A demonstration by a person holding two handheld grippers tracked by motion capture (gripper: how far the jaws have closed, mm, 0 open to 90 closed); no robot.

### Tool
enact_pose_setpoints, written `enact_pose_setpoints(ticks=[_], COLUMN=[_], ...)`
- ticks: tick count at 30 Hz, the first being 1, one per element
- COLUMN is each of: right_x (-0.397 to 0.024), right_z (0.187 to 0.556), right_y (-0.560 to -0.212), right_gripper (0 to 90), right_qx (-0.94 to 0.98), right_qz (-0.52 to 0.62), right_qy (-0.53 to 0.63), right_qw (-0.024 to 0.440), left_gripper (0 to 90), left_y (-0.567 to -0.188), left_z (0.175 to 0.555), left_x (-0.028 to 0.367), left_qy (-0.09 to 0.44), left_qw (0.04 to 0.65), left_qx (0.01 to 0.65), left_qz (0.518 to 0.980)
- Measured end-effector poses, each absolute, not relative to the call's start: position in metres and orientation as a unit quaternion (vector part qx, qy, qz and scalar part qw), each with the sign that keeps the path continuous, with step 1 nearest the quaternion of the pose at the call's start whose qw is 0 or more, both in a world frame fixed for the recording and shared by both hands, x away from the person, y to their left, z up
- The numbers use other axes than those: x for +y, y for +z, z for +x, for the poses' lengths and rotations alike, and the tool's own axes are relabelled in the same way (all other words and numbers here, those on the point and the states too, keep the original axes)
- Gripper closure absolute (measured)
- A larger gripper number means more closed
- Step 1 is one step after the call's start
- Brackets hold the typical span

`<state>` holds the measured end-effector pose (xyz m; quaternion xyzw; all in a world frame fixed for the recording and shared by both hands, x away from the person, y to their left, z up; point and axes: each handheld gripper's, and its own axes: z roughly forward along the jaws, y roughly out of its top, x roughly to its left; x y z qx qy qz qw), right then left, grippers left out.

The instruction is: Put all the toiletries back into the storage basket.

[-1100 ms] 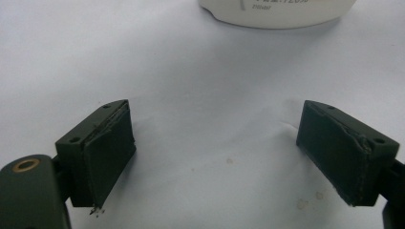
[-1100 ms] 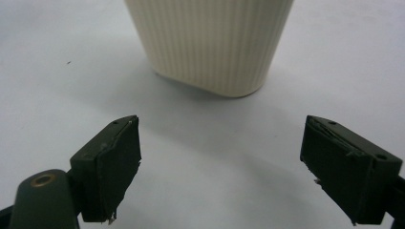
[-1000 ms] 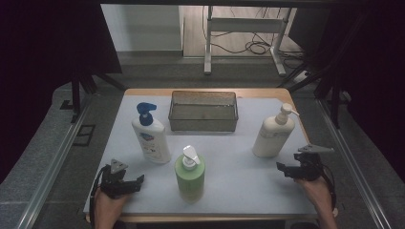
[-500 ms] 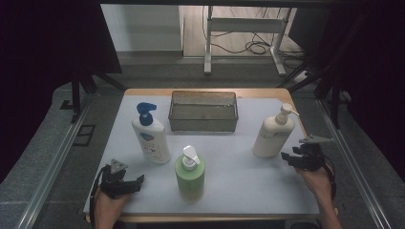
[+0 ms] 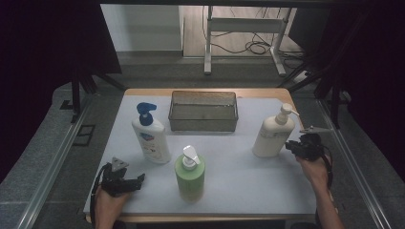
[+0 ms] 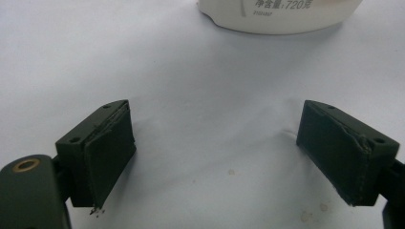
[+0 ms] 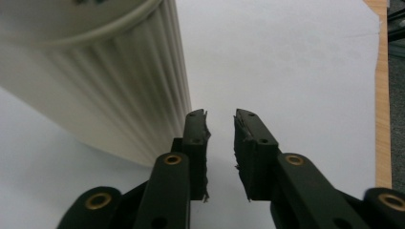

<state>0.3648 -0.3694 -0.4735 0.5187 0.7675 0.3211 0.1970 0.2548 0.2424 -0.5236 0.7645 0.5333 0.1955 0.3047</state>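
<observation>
Cream bottle | right tongs moved beside it, closing, nothing gripped | left tongs released

cream ribbed bottle | green bottle | white bottle, blue pump | black tongs

my high view looks forward and down over the whole table, while my left gripper view skims low toward the white bottle at its top edge and my right gripper view hugs the cream bottle at its upper left, both shared with the high view.
</observation>
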Motion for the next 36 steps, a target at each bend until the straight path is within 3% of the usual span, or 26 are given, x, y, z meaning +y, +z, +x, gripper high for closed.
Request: enact_pose_setpoints(ticks=[7, 22, 36], right_x=[-0.368, -0.366, -0.369], right_z=[0.378, 0.398, 0.390], right_y=[-0.483, -0.503, -0.509], right_gripper=[89.9, 89.9, 90.0], right_qx=[0.772, 0.775, 0.776], right_qz=[0.518, 0.514, 0.508], right_qy=[0.317, 0.330, 0.343], right_qw=[0.188, 0.162, 0.149], left_gripper=[12.0, 12.2, 12.1], left_y=[-0.524, -0.524, -0.524], left_z=[0.255, 0.258, 0.260], left_x=[0.243, 0.242, 0.242], left_qy=[0.195, 0.197, 0.199], left_qw=[0.306, 0.303, 0.303], left_qx=[0.534, 0.535, 0.535], left_qz=[0.763, 0.763, 0.763])
